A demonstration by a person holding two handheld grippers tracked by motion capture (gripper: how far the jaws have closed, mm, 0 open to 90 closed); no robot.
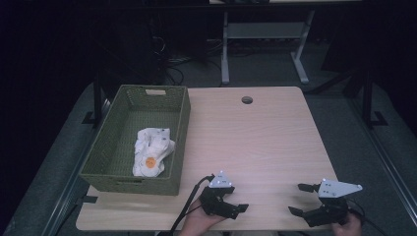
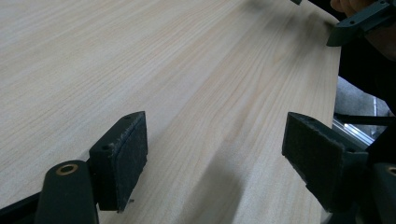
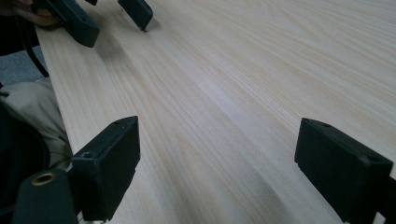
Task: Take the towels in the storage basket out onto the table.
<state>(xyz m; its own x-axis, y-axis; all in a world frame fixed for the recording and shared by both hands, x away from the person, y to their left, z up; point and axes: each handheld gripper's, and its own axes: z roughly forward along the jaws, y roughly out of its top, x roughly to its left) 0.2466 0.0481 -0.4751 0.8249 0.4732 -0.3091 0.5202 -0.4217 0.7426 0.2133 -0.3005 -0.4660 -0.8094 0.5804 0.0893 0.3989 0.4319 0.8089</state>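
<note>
My left gripper (image 1: 237,198) rests low over the near edge of the light wood table (image 1: 255,142), open, its jaws pointing right with only bare wood between them (image 2: 217,154). My right gripper (image 1: 295,198) faces it from the right, also open and holding nothing (image 3: 219,163). A short stretch of table separates the two. In the left gripper view the right gripper (image 2: 359,21) shows at the top right. In the right gripper view the left gripper (image 3: 135,11) shows at the top left. A green woven basket (image 1: 179,128) stands on the table's left side, holding a crumpled white cloth (image 1: 153,150) with an orange spot.
A round cable hole (image 1: 247,100) sits near the table's far edge. Beyond the table are a white desk frame (image 1: 225,54) and cables on a dark floor. The person's sleeve (image 3: 32,107) hangs just off the near edge.
</note>
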